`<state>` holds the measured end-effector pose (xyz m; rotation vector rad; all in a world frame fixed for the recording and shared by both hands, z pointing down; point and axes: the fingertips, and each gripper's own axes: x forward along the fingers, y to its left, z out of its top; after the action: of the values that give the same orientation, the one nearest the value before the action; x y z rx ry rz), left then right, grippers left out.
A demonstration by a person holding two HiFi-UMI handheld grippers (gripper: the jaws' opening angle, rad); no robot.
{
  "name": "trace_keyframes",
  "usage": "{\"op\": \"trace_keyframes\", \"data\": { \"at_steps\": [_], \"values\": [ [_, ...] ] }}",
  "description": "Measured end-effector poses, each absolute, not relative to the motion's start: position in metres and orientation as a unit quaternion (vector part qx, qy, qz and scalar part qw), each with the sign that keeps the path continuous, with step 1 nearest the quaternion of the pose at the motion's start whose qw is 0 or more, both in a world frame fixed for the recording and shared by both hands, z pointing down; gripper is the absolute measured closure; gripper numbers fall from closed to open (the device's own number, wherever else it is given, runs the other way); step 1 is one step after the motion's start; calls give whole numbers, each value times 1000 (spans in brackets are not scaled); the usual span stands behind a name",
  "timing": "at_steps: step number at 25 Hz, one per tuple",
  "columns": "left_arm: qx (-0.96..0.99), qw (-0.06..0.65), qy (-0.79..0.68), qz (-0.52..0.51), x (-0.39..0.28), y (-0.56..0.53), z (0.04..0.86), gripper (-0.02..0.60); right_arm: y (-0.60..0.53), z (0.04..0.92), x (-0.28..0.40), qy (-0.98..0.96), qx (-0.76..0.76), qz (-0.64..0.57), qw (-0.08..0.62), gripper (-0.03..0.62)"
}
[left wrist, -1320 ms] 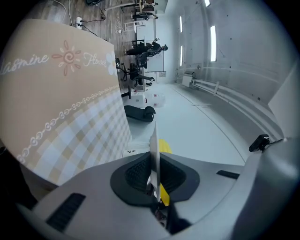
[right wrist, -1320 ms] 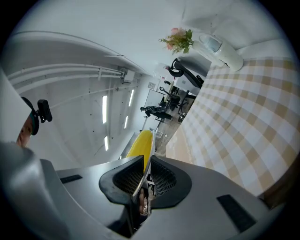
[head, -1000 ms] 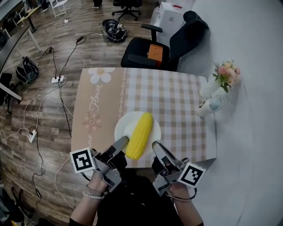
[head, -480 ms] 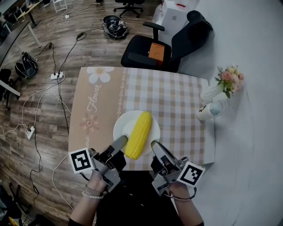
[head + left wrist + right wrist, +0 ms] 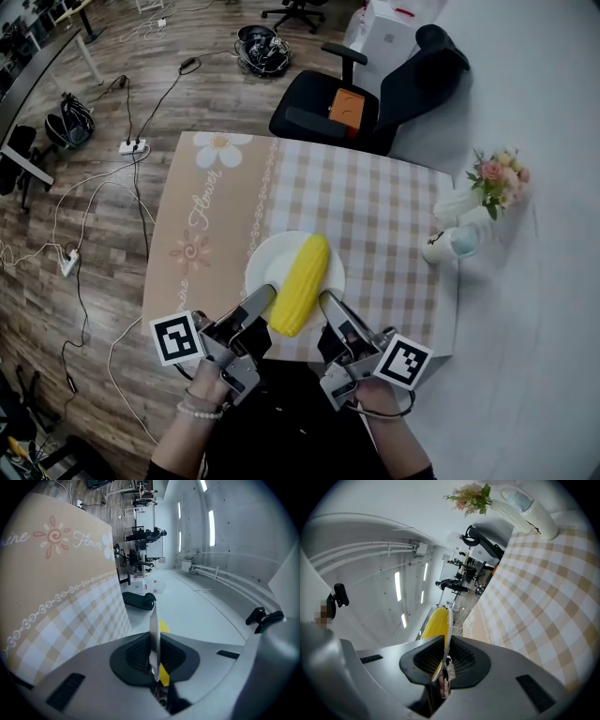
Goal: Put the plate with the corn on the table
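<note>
**Item 1: plate [image 5: 269, 265].** White and round, over the 6 o'clock part of the table [image 5: 375, 202], close to the near edge. Whether its underside touches the cloth cannot be told. It shows edge-on in both gripper views [image 5: 153, 620] [image 5: 447, 630].

**Item 2: corn [image 5: 302, 284].** One yellow cob lying on the plate, its long axis running from 7 to 1 o'clock. The near end overhangs the rim between the two grippers.

**Item 3: left gripper [image 5: 262, 298].** Jaws narrow, pads clamped on the plate rim at about 7 o'clock. In the left gripper view [image 5: 153, 656] the rim stands between the pads.

**Item 4: right gripper [image 5: 328, 302].** On the rim at about 5 o'clock. Its jaws have just been closing, and in the right gripper view [image 5: 443, 660] the pads pinch the rim, with the cob [image 5: 436, 623] just beside them.

**Item 5: table covering.** Beige check cloth with a plain tan band and flower print along the 9 o'clock side.

**Item 6: vase of flowers [image 5: 497, 173].** White vase with pink blooms, at 3 o'clock of the table.

**Item 7: white cup [image 5: 439, 247].** At the table's right edge, just beside the vase.

**Item 8: office chair [image 5: 375, 94].** Black, at 12 o'clock beyond the table.

**Item 9: power strip [image 5: 131, 146].** On the wood floor at 10 o'clock, with cables.
</note>
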<state>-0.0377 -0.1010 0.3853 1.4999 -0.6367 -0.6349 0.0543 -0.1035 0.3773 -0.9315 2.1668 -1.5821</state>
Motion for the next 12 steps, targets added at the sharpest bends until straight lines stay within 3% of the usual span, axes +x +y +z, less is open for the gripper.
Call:
{"op": "trace_keyframes", "data": {
  "at_steps": [12],
  "values": [
    [658,649,-292,-246,-22,-107,407,549,-112,401,73,721,-345,-580,158,548]
  ]
}}
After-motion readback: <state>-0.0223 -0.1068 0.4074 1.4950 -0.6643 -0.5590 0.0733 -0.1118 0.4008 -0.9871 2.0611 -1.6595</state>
